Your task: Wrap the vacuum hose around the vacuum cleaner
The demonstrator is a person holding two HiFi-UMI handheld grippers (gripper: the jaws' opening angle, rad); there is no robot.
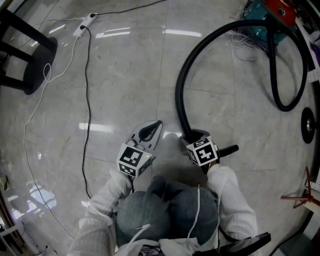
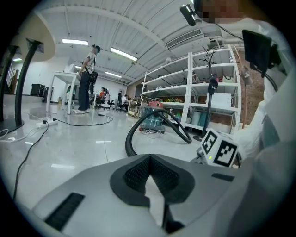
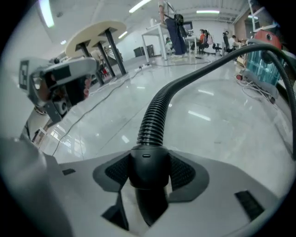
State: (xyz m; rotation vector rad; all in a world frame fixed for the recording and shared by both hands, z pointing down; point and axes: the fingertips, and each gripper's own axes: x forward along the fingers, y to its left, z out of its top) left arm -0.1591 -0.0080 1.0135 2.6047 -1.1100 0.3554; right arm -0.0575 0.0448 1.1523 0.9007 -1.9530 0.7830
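Note:
A black ribbed vacuum hose (image 1: 182, 85) arcs over the pale floor from the vacuum cleaner (image 1: 267, 12) at the top right down to me. My right gripper (image 1: 196, 138) is shut on the hose's smooth end cuff (image 3: 148, 166), with a pad pressing on each side of it. A second loop of hose (image 1: 285, 75) hangs down beside the cleaner. My left gripper (image 1: 152, 131) hovers just left of the right one, its pads (image 2: 138, 171) meeting with nothing between them. From the left gripper view the hose (image 2: 131, 139) and the cleaner (image 2: 152, 118) lie ahead.
A black cable (image 1: 88, 100) and a white one run from a power strip (image 1: 85, 22) down the floor at my left. A black table base (image 1: 25, 55) stands far left. White shelving (image 2: 208, 83) rises behind the cleaner. A person (image 2: 88, 78) stands in the distance.

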